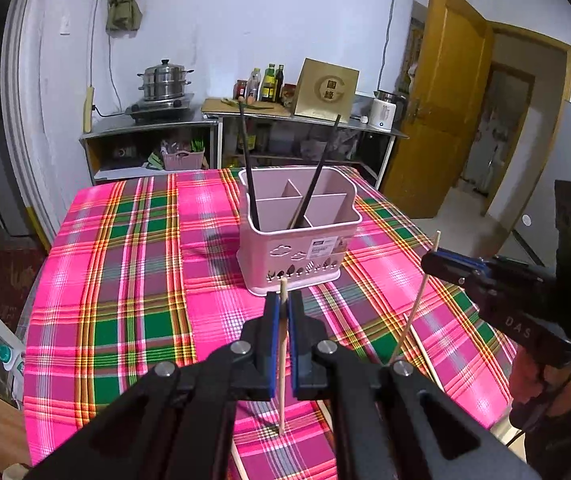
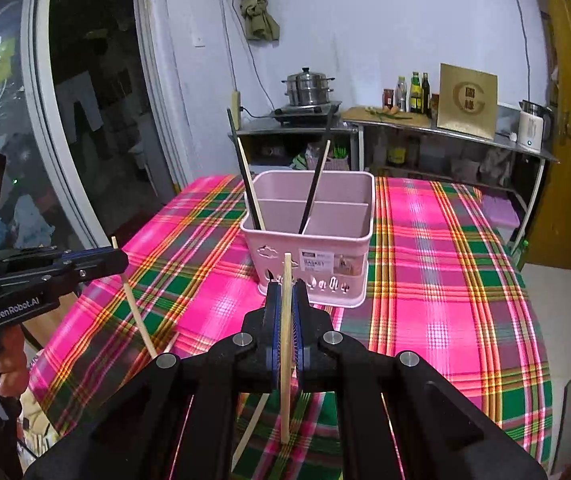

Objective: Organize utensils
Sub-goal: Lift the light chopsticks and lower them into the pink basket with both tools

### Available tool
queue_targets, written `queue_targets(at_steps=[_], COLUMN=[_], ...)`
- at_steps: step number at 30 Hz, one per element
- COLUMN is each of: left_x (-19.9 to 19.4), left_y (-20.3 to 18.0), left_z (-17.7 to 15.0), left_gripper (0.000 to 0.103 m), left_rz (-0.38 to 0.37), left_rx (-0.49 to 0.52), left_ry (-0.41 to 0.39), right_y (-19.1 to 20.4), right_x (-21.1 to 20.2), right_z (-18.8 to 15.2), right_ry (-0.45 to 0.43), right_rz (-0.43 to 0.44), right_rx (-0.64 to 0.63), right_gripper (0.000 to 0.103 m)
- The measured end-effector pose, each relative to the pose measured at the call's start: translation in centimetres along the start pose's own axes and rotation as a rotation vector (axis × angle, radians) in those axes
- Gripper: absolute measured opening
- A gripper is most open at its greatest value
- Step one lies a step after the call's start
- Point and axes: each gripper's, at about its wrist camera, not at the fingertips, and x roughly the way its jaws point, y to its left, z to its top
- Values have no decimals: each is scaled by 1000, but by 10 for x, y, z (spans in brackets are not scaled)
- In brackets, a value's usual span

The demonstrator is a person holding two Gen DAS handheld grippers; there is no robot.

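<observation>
Left gripper [image 1: 281, 312]: nearest in the left wrist view; jaws clamped on a pale wooden chopstick [image 1: 282, 360], held upright, lower tip close to the plaid tablecloth [image 1: 125, 280], contact unclear.
Right gripper [image 2: 285, 308]: nearest in the right wrist view; jaws clamped on a second pale wooden chopstick [image 2: 285, 344], also upright above the cloth.
Loose on the cloth: at least one more pale chopstick [image 2: 251, 426] lying flat below the right gripper; exact count hard to tell.
Pink utensil basket [image 1: 297, 248]: just beyond both grippers, mid-table, upright, split into compartments.
Already in the basket: two dark chopsticks, one [image 1: 247, 160] leaning in the left compartment, one [image 1: 317, 172] slanting over the middle divider; exact compartment of its tip unclear.
Progress, as a judgement: partly done; two sticks stowed, two lifted but not yet over the basket, at least one waiting.
Farther back: steel steamer pot [image 1: 164, 80] on a hob, bottles and a gold box on a metal counter.
</observation>
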Motion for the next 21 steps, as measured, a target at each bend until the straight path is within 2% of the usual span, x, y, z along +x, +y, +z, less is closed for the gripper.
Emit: queue_targets(at_steps=[11, 21], left_x=[-8, -10], left_y=[-7, -13], left_z=[4, 41], left_gripper=[5, 5], left_rz=[-6, -6], left_rx=[6, 34], left_ry=[-12, -41], right_y=[1, -1], right_x=[-12, -17], right_z=[-1, 26], right_ry=[-13, -77], right_rz=[-2, 4], right_rx=[-9, -17], right_gripper=[5, 5])
